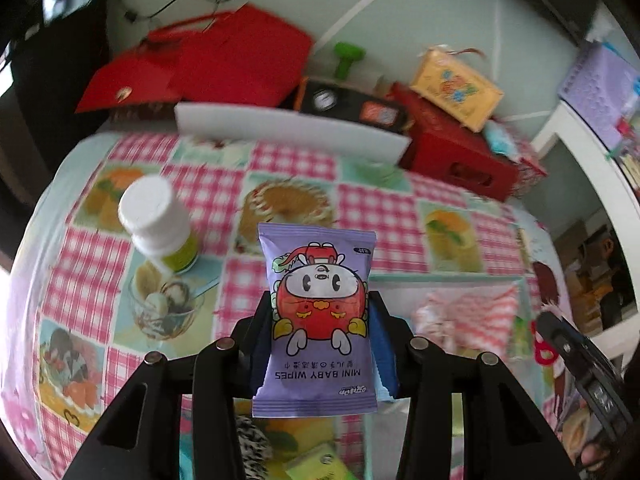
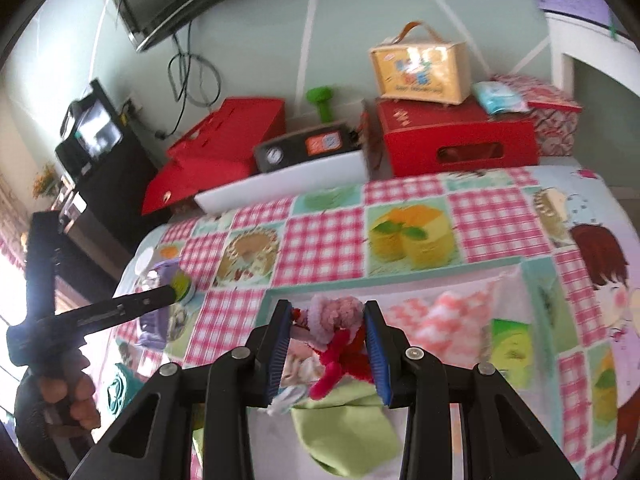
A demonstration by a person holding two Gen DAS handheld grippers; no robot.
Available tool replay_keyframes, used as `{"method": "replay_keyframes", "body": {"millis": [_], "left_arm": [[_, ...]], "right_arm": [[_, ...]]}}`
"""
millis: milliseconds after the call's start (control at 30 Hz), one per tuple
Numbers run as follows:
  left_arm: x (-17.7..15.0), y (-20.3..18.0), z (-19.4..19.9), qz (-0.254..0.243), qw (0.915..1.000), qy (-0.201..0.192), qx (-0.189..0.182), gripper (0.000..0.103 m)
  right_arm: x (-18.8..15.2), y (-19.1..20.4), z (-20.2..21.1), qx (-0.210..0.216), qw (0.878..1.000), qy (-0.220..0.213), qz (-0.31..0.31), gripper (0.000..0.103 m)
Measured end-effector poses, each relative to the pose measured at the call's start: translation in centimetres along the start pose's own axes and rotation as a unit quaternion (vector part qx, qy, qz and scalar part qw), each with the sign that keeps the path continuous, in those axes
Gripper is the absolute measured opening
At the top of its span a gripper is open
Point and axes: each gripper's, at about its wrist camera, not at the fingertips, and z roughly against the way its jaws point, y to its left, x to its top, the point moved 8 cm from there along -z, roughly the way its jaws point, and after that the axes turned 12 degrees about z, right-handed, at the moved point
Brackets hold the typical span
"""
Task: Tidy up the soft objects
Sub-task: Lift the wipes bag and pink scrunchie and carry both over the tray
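Left hand-held gripper (image 1: pixel 320 320) clamps a purple pack of baby wipes (image 1: pixel 316 320) between its two pads, the pack raised clear of the worktop (image 1: pixel 376 212) and its checked cloth. The pack stands between the fingers with its long axis running away from the camera along them; its printed face is turned to the lens, the lettering reads upside down, and one crimped short edge points toward the far side of the worktop while the other lies nearest the camera. Left of the pack, on the cloth, stands a white-capped bottle (image 1: pixel 158 224), tilted in this view. Right hand-held gripper (image 2: pixel 326 344) is closed on a bundle of soft things (image 2: pixel 336 332): pink fluffy fabric at the top, red plush below it, and a green cloth (image 2: pixel 344 436) hanging beneath the pads. The bundle sits between the blue-edged fingers (image 2: pixel 376 352), above a shallow teal-rimmed tray (image 2: pixel 536 312) that holds pink-and-white striped fabric (image 2: pixel 444 320). In the right wrist view the left hand-held gripper appears at the left edge, gripped by a hand (image 2: pixel 64 396). At the far edge of the worktop lie a long white tray (image 2: pixel 280 184), red boxes (image 2: pixel 456 140) and a yellow case with a handle (image 2: pixel 420 68).
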Motion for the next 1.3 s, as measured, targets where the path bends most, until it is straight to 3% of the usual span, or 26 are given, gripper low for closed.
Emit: {"method": "replay_keyframes", "body": {"millis": [267,500,1300], "left_arm": [[-2.0,-6.0,1.4,-0.067,0.9969,0.002,-0.043,0.046],[-4.4,-9.6,0.7,-0.113,0.9919,0.021,-0.054,0.046],[-11.2,-13.5,-4.6,-0.181,0.9768,0.111,-0.030,0.047]], "right_arm": [[-0.2,-3.2,2.4,-0.041,0.999,-0.012,-0.025,0.039],[-0.9,-5.0,3.4,-0.064,0.997,-0.007,-0.036,0.039],[-4.6,-7.7,-0.5,-0.075,0.992,0.069,-0.069,0.039]]}}
